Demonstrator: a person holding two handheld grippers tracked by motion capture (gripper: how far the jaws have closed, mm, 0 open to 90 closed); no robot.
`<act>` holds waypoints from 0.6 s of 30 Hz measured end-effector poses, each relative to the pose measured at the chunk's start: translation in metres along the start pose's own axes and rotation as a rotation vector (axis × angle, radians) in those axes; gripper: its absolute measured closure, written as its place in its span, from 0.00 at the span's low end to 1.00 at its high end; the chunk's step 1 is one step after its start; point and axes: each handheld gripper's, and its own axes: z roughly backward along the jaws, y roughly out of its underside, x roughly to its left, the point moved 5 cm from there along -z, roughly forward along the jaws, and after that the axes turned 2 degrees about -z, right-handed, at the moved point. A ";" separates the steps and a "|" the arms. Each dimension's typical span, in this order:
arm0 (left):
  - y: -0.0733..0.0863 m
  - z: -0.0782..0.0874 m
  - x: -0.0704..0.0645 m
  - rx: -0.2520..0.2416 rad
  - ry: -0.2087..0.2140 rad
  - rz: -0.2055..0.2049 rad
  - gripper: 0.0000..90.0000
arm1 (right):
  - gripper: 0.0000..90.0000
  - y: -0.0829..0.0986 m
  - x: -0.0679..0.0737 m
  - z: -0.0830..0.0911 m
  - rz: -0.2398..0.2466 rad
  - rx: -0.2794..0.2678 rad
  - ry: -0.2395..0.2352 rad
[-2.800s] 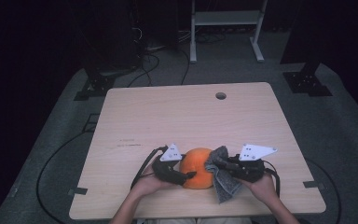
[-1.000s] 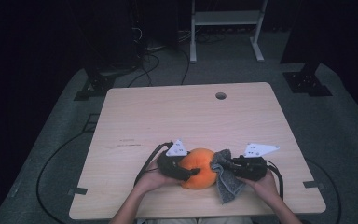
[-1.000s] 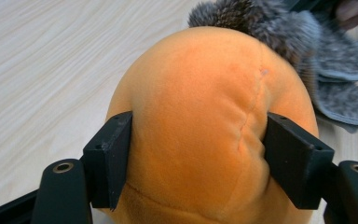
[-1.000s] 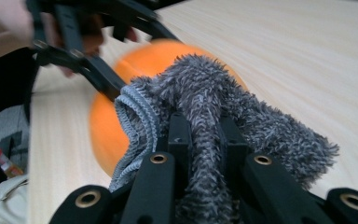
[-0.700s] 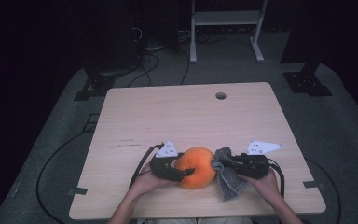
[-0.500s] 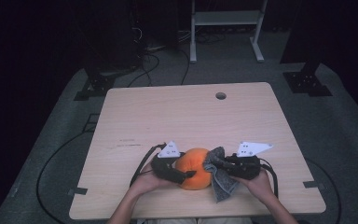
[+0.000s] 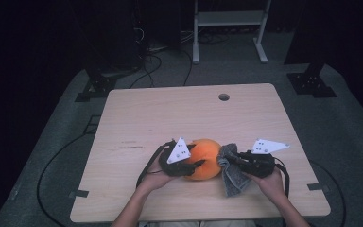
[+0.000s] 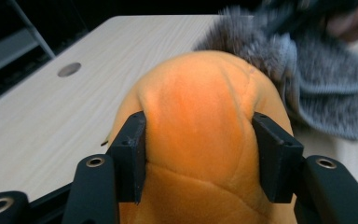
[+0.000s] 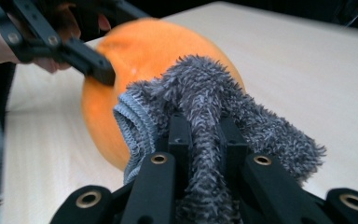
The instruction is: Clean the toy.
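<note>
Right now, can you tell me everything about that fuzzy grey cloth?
The grey cloth looks like soft, shaggy microfibre with a knitted edge. It is bunched up, pinched in the middle between the right gripper's jaws, and its loose end droops onto the table near the front edge. Its front presses against the side of the orange ball, which the left gripper squeezes.

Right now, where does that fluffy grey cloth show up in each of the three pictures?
High view: the grey cloth hangs at lower centre-right, right of the orange ball.
Left gripper view: upper right, behind the ball.
Right gripper view: centre, pinched in the right tongs.
Shared landmark: the orange ball the cloth touches.
</note>
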 end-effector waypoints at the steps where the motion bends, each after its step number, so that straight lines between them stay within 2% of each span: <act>1: 0.003 -0.003 -0.002 0.022 0.010 -0.012 0.47 | 0.88 -0.006 0.002 -0.001 0.018 -0.012 -0.001; 2: 0.007 -0.008 -0.006 0.054 0.026 -0.025 0.47 | 0.88 -0.011 0.004 -0.003 0.029 -0.023 -0.003; 3: 0.011 -0.012 -0.011 0.060 0.034 -0.027 0.44 | 0.88 -0.015 0.006 -0.007 0.030 -0.034 -0.014; 4: 0.013 -0.013 -0.014 0.031 0.028 -0.004 0.40 | 0.88 -0.017 0.006 -0.012 0.028 -0.032 -0.026; 7: 0.015 -0.008 -0.011 -0.013 0.062 0.106 0.19 | 0.88 -0.007 0.006 -0.029 0.042 0.030 -0.048; 9: 0.015 -0.002 -0.001 -0.032 0.040 0.162 0.14 | 0.88 -0.002 0.009 -0.031 0.044 0.030 -0.062; 10: 0.016 0.000 0.005 -0.028 0.036 0.191 0.10 | 0.88 -0.001 0.011 -0.030 0.060 0.039 -0.058; 11: 0.017 0.000 0.008 -0.011 0.055 0.221 0.09 | 0.88 -0.001 0.015 -0.028 0.098 0.050 -0.056; 12: 0.019 -0.002 0.009 0.013 0.081 0.243 0.09 | 0.88 -0.001 0.015 -0.028 0.098 0.050 -0.056; 14: 0.024 -0.007 0.006 0.074 0.121 0.251 0.11 | 0.88 0.001 0.018 -0.025 0.112 0.045 -0.063; 18: 0.025 -0.007 0.001 0.072 0.109 0.211 0.17 | 0.88 0.013 0.011 -0.020 0.048 0.032 -0.075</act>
